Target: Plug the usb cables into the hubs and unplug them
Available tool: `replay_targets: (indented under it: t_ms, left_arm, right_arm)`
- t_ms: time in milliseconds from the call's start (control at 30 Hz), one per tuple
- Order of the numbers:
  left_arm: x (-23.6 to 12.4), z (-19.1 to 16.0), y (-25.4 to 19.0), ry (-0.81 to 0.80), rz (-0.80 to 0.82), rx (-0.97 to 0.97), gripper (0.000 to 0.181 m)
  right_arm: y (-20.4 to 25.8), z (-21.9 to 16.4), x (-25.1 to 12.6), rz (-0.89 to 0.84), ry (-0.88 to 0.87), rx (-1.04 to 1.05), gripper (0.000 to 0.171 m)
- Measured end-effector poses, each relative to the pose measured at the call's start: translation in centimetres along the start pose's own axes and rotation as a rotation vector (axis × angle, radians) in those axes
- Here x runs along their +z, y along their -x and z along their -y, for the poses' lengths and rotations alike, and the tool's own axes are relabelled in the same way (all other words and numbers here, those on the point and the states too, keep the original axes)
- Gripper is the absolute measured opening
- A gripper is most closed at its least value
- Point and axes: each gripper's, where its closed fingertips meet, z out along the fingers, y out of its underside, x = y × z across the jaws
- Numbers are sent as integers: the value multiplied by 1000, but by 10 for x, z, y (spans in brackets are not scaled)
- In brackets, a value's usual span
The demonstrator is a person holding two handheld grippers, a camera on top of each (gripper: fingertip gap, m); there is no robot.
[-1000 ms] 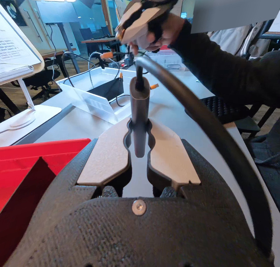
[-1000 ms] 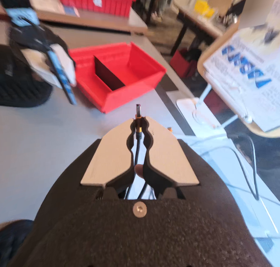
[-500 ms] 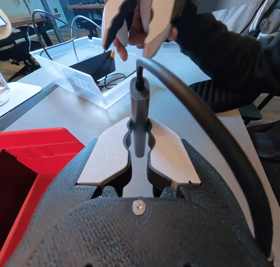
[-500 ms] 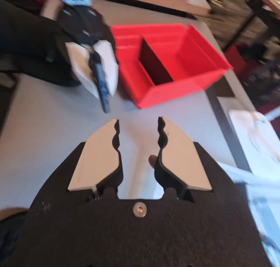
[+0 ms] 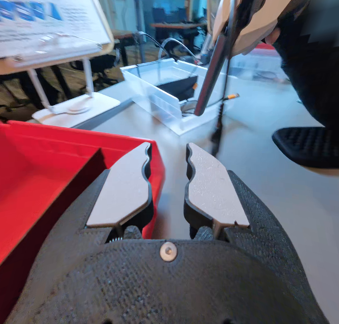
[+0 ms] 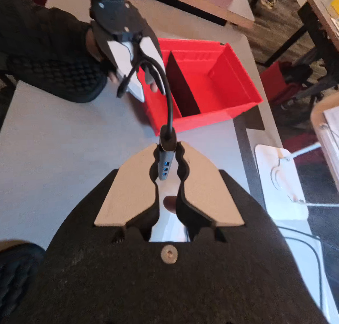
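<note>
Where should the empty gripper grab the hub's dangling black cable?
Take the thick plug end, not the bendy cord. It hangs down from the hub in the right gripper, so the open left gripper should probably come level from the side.

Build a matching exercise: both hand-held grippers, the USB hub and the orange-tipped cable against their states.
1 left hand-held gripper
2 right hand-held gripper
3 USB hub
4 orange-tipped cable

A beside the clear bin
B open
C clamped, blue ports showing
D shut on something

Pairs: 1-B, 2-D, 3-C, 4-A
</note>
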Motion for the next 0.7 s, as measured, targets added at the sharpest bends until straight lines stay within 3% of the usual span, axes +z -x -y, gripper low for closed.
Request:
replay_targets:
  t_ms: [233, 400, 500, 700]
  left_arm:
    - [-7, 9, 5, -50, 31, 4, 32]
    - [0, 3, -3, -21, 14, 38, 32]
    - [1, 2, -6, -18, -3, 33, 31]
    - [4, -2, -10, -1, -22, 42, 31]
  right_arm:
    - [-107, -56, -61, -155, 205, 168, 16]
    - [-189, -109, -87, -433, 332, 263, 16]
    - [-204, -155, -75, -514, 448, 277, 16]
    - [-191, -231, -47, -508, 653, 331, 18]
